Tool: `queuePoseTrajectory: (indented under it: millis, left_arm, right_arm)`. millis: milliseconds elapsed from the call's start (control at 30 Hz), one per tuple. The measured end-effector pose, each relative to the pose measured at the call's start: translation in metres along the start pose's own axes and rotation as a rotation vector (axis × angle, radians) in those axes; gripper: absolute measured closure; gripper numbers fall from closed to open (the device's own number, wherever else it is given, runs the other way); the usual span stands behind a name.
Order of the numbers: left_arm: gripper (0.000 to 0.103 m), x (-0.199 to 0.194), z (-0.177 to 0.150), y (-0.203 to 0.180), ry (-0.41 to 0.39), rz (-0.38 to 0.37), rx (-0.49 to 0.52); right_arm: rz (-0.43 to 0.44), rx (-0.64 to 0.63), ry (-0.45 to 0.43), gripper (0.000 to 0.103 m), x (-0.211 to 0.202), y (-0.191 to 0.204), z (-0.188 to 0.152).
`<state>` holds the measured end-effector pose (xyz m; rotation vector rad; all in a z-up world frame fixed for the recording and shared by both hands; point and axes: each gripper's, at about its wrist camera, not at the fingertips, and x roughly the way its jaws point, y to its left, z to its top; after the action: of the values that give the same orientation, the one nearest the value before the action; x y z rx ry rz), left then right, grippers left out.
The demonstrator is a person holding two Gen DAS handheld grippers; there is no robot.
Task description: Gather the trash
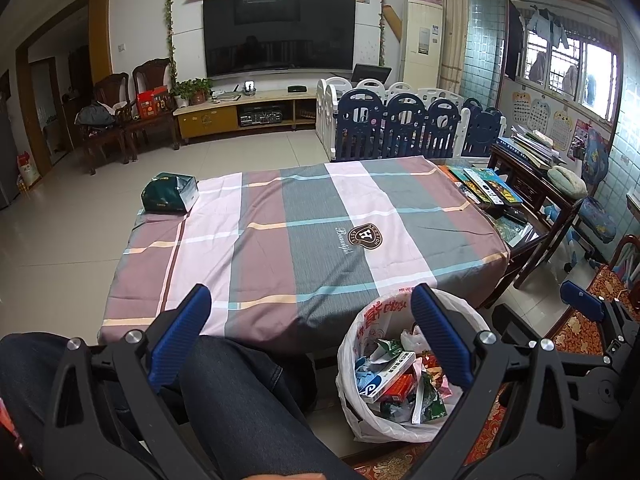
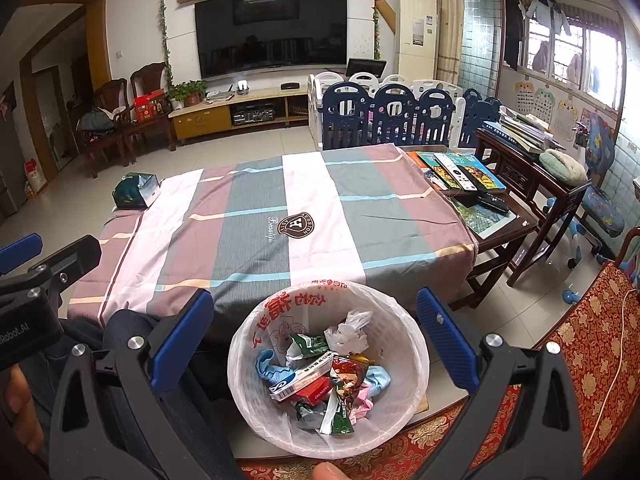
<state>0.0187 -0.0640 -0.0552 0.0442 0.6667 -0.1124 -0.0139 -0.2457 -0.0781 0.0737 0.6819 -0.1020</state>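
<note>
the checked tablecloth (image 1: 304,216) carries 1 brown shield badge with a large "h" and the script word "beautiful" beside it, readable in both wrist views. the white bag lining the trash bin (image 2: 404,344) has red chinese characters printed on its far inner wall; i cannot read them. inside the bin lies a heap of trash (image 2: 328,376): 1 white-and-blue box, 1 red box with white lettering too small to make out, several green and red foil wrappers, some crumpled white plastic and pale blue scraps. the bin stands on the floor against the near edge of the covered table, just beside the person's jeans-clad leg (image 1: 240,400).

1 green packet (image 1: 170,193) rests on the table's far left corner, well apart from the bin.

the left gripper (image 1: 312,340) hangs over the leg and the table's near edge, its 2 blue fingers spread wide and holding nothing; its right finger overlaps the bin's rim in that view. the right gripper (image 2: 316,340) hovers directly above the bin, its 2 fingers likewise spread apart and empty. the left gripper's body, seen from the right wrist, bears white lettering ending "robot.ai".

1 television (image 1: 279,34) hangs on the far wall with a row of plush toys on the shelf above it. several picture books (image 2: 460,170) lie at the table's uncovered right end.
</note>
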Motion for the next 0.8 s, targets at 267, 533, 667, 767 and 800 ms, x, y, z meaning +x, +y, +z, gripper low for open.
queuePoseTrajectory:
  millis: [267, 533, 667, 767, 800]
  left_arm:
    - [0.003, 0.001, -0.003, -0.001, 0.006, -0.004, -0.002]
    - [0.003, 0.001, -0.005, 0.000, -0.011, -0.010, -0.006]
    - [0.003, 0.001, -0.006, 0.003, -0.021, -0.004, -0.008]
    - [0.003, 0.006, -0.007, 0.006, -0.013, -0.008, -0.016]
    - [0.003, 0.009, -0.005, 0.008, -0.012, -0.008, -0.014]
  right_arm:
    - [0.001, 0.000, 0.004, 0.004, 0.001, 0.001, -0.001]
    - [0.001, -0.001, 0.006, 0.004, 0.002, 0.001, -0.003]
    - [0.001, 0.002, 0.010, 0.004, 0.003, 0.002, -0.005]
    - [0.003, 0.008, 0.018, 0.004, 0.009, 0.004, -0.008]
    - [0.003, 0.009, 0.022, 0.004, 0.011, 0.004, -0.010]
